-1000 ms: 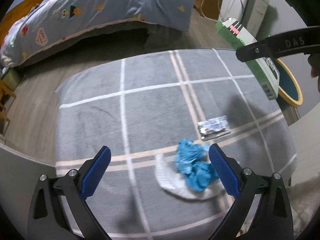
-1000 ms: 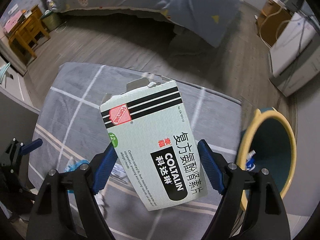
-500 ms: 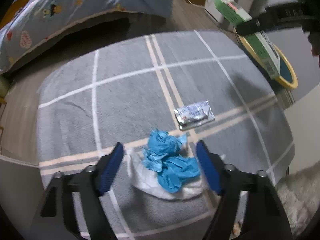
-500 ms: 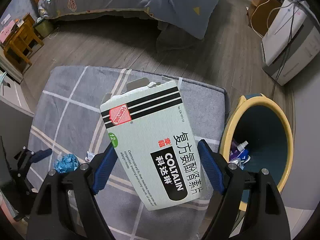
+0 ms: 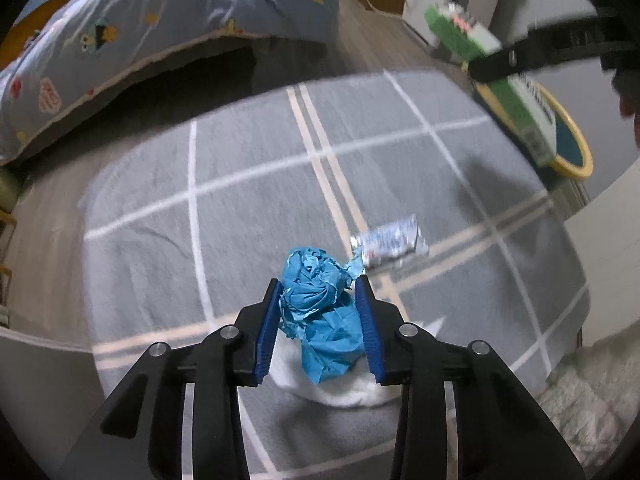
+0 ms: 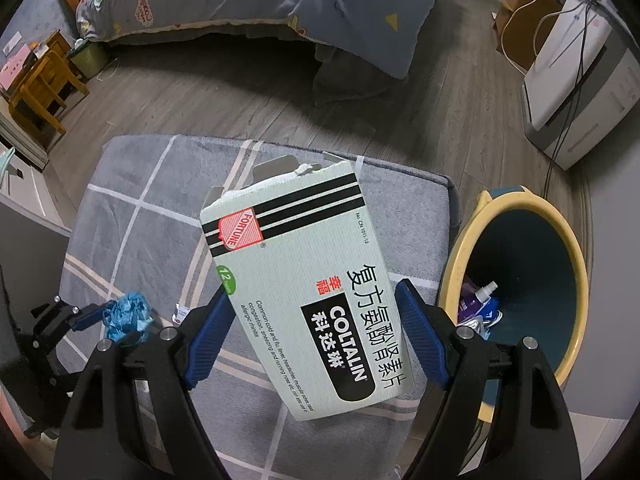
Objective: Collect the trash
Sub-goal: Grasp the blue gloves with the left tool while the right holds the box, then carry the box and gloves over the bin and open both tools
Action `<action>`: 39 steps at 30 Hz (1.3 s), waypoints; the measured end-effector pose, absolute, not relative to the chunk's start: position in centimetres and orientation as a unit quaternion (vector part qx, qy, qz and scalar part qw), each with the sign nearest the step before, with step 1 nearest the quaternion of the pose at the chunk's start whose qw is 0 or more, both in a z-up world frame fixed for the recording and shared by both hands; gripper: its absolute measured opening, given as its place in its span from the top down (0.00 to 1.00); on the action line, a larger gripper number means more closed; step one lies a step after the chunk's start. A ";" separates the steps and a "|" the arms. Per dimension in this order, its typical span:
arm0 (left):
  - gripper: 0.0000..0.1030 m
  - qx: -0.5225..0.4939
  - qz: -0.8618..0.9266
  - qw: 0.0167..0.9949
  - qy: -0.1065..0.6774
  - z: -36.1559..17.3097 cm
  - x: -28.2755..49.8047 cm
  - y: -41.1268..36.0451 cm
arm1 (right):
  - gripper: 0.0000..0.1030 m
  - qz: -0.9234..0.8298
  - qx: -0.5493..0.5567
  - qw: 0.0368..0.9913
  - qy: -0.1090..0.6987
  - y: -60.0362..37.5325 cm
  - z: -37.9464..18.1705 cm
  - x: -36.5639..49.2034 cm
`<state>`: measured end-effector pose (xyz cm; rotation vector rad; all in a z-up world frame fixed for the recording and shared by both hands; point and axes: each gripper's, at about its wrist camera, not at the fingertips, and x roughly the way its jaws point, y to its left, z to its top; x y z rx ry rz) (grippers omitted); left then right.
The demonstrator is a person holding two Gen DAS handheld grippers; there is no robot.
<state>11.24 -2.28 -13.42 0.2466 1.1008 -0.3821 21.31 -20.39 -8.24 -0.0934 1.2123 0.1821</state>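
Blue paper wad [image 5: 316,304] between left gripper [image 5: 320,324] pads

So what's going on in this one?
A person is clearing trash off a grey checked rug. The left gripper has just been closing around a crumpled blue paper wad, its fingers now against it. The right gripper holds a pale green cardboard medicine box beside the yellow-rimmed bin.

Crumpled blue paper wad [image 5: 316,292] on grey rug; opened Coltalin box [image 6: 304,292] tilted, aloft
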 end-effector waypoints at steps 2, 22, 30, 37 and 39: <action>0.62 0.104 -0.177 0.838 0.505 -12.2 11.7 -2.1 | 0.24 0.086 -0.041 0.819 0.566 -20.6 -8.0 21.3; 0.62 0.104 -0.180 0.889 0.408 -4.9 13.8 -6.4 | 0.24 0.093 0.034 0.840 0.533 -26.6 -4.8 19.6; 0.62 0.105 -0.197 0.894 0.389 -3.8 14.4 -10.2 | 0.24 0.084 0.061 0.847 0.522 -30.6 -4.2 18.9; 0.62 0.117 -0.218 0.891 0.380 -3.6 14.3 -13.9 | 0.24 0.059 0.094 0.848 0.518 -35.4 -4.6 19.0; 0.62 0.118 -0.230 0.889 0.379 -3.6 14.1 -15.2 | 0.23 0.046 0.104 0.849 0.516 -37.0 -4.7 19.1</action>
